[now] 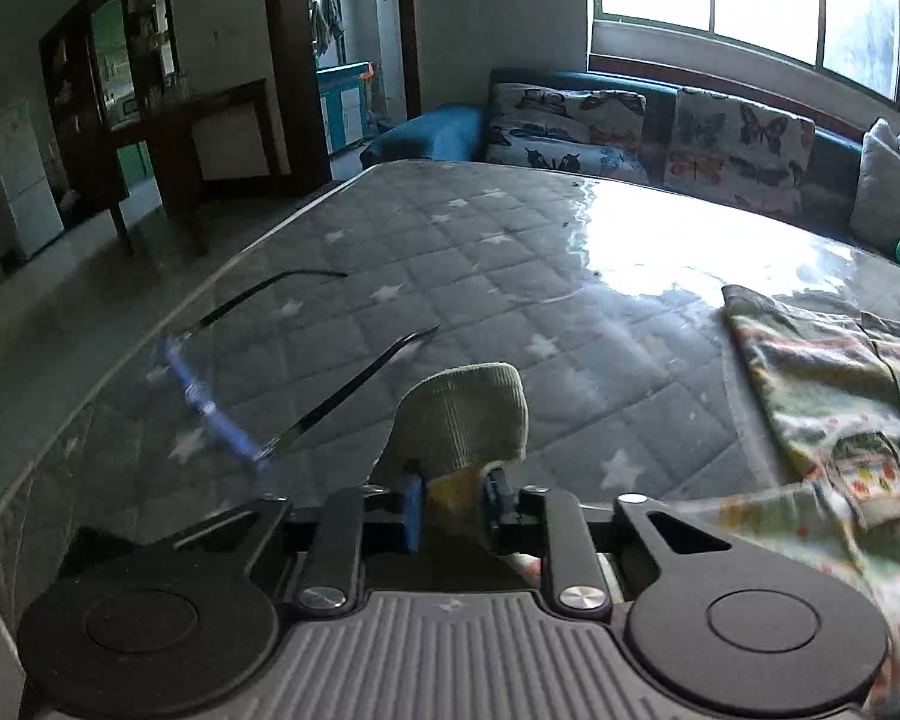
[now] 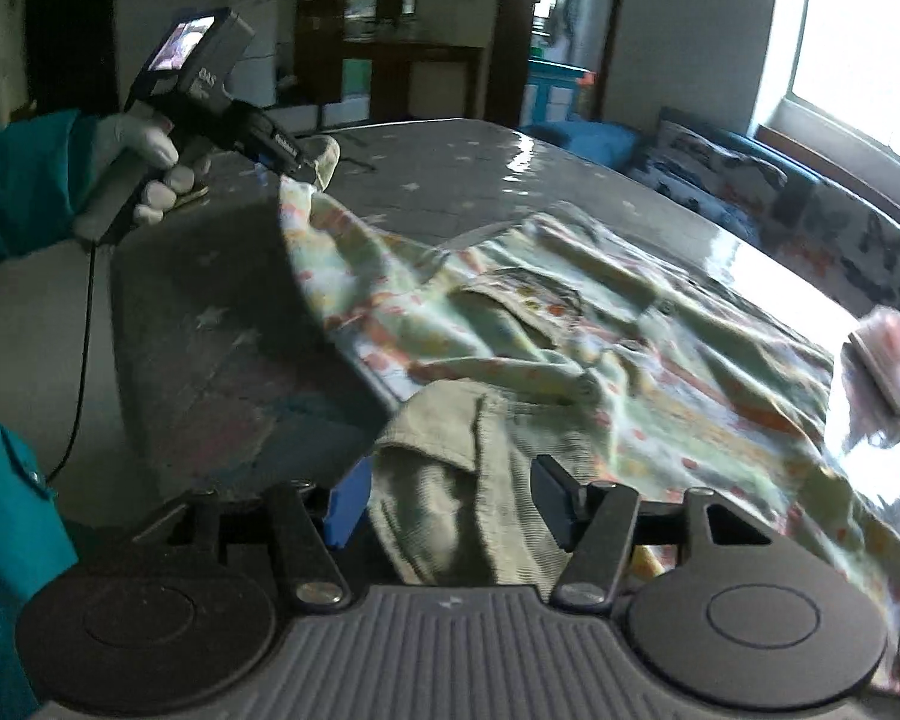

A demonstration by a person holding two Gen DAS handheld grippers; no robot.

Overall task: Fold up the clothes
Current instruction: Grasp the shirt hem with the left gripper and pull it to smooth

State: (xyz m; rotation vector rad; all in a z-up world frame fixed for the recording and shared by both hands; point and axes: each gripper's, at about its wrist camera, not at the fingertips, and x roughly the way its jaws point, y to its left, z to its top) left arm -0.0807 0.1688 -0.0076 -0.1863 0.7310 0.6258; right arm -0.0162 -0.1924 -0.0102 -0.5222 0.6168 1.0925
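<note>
Right wrist view: patterned garment (image 2: 600,324) spread rumpled on mattress (image 2: 222,324), unfolded; left tool (image 2: 306,171) pinching one ribbed cuff (image 2: 327,159), right tool (image 2: 450,507) parted around other cuff (image 2: 444,480). Folding barely begun.

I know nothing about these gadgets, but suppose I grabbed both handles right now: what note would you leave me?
Left gripper: shut on a sleeve cuff of the patterned garment, lifted off the table.
Right gripper: jaws apart, the other ribbed cuff lying between them, not pinched.
The garment lies spread and wrinkled on the glossy table; a pair of glasses sits near the left edge.
Done: no fold is visible yet.
Left: close on the second cuff, bring the sleeves in, fold the body.
</note>
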